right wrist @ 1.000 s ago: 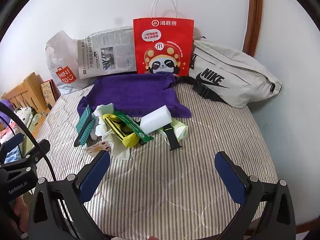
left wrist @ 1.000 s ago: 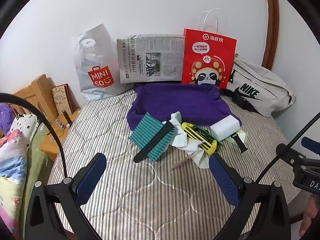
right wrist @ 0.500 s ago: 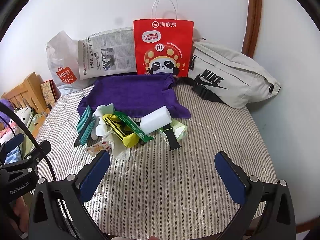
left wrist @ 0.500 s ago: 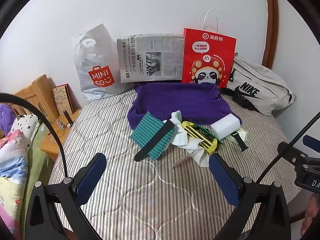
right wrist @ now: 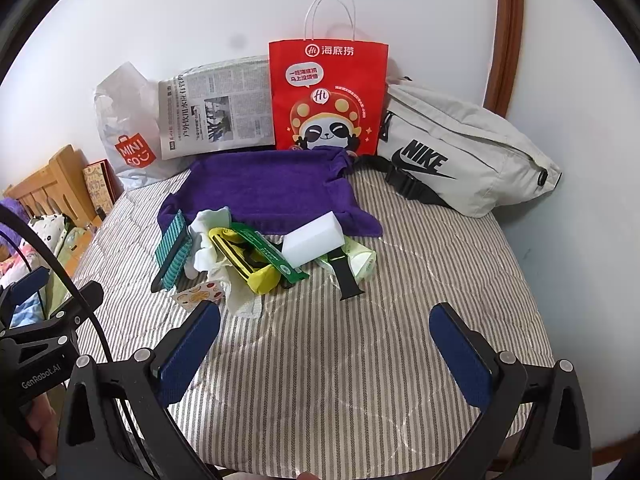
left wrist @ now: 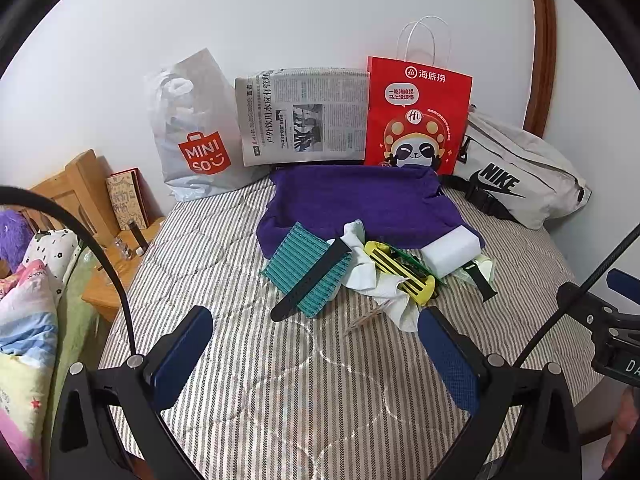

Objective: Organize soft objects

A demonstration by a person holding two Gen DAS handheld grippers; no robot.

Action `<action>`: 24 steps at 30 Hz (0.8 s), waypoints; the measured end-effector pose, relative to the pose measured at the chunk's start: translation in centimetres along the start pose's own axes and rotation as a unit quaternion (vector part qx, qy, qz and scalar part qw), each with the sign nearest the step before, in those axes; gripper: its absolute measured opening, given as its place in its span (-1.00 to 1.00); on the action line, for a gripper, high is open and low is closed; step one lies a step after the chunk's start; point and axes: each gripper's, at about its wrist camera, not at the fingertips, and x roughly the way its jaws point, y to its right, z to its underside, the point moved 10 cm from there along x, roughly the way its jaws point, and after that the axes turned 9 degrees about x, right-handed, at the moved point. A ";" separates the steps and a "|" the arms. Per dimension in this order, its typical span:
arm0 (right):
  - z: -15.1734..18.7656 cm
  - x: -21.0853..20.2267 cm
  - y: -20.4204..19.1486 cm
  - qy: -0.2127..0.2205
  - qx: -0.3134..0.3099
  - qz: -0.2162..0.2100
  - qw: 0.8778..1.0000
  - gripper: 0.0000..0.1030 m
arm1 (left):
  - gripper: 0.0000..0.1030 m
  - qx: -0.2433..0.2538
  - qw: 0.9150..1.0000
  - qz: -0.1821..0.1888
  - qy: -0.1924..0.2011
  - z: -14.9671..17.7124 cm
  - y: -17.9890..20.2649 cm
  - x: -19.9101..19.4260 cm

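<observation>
A pile of small items lies on the striped mattress in front of a purple towel (left wrist: 360, 204) (right wrist: 264, 188). It holds a teal ribbed cloth (left wrist: 306, 268) (right wrist: 173, 248) with a black strap (left wrist: 308, 280) across it, a white cloth (left wrist: 362, 268) (right wrist: 212, 240), a yellow item (left wrist: 404, 272) (right wrist: 248, 264), a white sponge block (left wrist: 452, 248) (right wrist: 314, 240) and a second black strap (right wrist: 346, 278). My left gripper (left wrist: 316, 344) is open and empty, short of the pile. My right gripper (right wrist: 324, 344) is open and empty, also short of it.
Against the wall stand a white MINISO bag (left wrist: 192, 132), a newspaper (left wrist: 304, 116), a red paper bag (left wrist: 416, 116) (right wrist: 328, 96) and a grey Nike bag (left wrist: 520, 176) (right wrist: 460, 152). A wooden bedside stand (left wrist: 80, 196) and bedding (left wrist: 24, 312) are at the left.
Both grippers have edged slightly forward toward the pile; the objects have not moved.
</observation>
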 end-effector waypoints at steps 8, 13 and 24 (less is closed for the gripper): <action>0.1 -0.2 -0.2 0.002 -0.002 -0.001 1.000 1.00 | 1.00 0.001 1.000 0.003 0.001 0.1 0.1 -0.1; 0.2 -0.3 -0.1 0.004 -0.002 -0.001 1.000 1.00 | 1.00 0.003 1.000 0.005 0.003 0.2 0.2 -0.3; 0.2 -0.5 0.0 0.005 -0.002 -0.001 1.000 1.00 | 1.00 0.003 1.000 0.004 0.003 0.3 0.1 -0.5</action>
